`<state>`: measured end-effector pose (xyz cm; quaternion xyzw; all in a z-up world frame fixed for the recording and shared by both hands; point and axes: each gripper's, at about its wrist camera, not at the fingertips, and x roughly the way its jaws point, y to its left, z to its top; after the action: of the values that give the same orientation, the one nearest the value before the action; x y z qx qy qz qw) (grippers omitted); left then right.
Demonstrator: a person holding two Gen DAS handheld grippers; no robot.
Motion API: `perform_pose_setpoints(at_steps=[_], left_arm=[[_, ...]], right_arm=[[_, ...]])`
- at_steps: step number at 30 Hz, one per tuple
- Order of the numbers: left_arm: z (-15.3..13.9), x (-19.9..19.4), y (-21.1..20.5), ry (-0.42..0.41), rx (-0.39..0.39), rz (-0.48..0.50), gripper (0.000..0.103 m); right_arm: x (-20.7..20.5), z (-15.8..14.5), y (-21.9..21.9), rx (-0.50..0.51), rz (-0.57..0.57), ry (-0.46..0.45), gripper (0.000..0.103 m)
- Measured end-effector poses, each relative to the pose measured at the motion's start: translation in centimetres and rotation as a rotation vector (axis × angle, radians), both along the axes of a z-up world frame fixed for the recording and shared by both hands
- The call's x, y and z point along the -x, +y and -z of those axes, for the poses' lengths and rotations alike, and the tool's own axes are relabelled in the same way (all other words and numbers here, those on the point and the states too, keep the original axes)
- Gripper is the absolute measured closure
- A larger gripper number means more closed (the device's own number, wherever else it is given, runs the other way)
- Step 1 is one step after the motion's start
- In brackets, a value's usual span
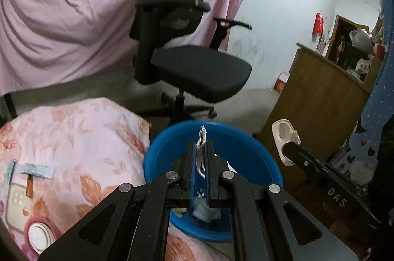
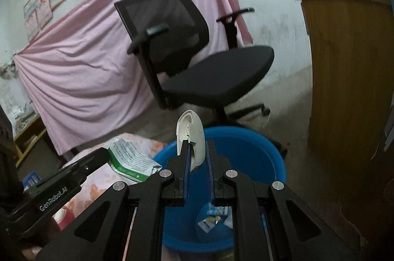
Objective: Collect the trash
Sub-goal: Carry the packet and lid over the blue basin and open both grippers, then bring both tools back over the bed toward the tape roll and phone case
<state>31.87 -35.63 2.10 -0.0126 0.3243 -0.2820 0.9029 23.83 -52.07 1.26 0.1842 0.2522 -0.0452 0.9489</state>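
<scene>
Tongs both loaded: left tongs [image 1: 200,150] pinch a wrapper [image 1: 202,138], right tongs [image 2: 198,157] a plastic shell [image 2: 190,135]; release only once centred over the blue basin [image 2: 270,157].

Glossy blue plastic basin [image 2: 258,150]; matt mesh chair [image 2: 172,22]; wooden cabinet [image 2: 349,78].

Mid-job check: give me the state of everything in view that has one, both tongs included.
Left tongs: shut on a crumpled wrapper, over the bucket.
Right tongs: shut on a white plastic piece, over the bucket.
Blue bucket: upright, open, some trash already at the bottom.
Green and white packet: crumpled, lying on the bed, not collected.
Office chair: unoccupied.
</scene>
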Motion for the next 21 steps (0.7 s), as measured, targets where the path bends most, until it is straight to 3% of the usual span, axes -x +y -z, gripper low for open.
perform_pose_setpoints(at_steps=[9, 12, 16, 18, 20, 21], left_arm=[[1.1, -0.6, 1.5, 0.106, 0.027, -0.034, 0.092], [0.8, -0.5, 2.1, 0.115, 0.044, -0.041, 0.076], [-0.2, -0.2, 3.5, 0.120, 0.071, -0.069, 0.074], [-0.9, 0.1, 4.5, 0.110, 0.084, -0.084, 0.070], [-1.7, 0.6, 5.6, 0.082, 0.091, -0.097, 0.055], [-2.1, 0.8, 6.1, 0.064, 0.093, -0.104, 0.053]], right_arm=[[-0.7, 1.7, -0.4, -0.020, -0.010, 0.087, 0.092], [-0.9, 1.8, -0.4, -0.024, -0.013, 0.095, 0.090], [-1.0, 1.4, -0.1, -0.010, -0.022, 0.089, 0.087], [-0.7, 0.9, 0.3, 0.005, -0.027, 0.064, 0.079], [-0.4, 0.2, 0.8, 0.013, -0.034, 0.033, 0.073], [-0.4, -0.1, 1.1, 0.019, -0.037, 0.017, 0.073]])
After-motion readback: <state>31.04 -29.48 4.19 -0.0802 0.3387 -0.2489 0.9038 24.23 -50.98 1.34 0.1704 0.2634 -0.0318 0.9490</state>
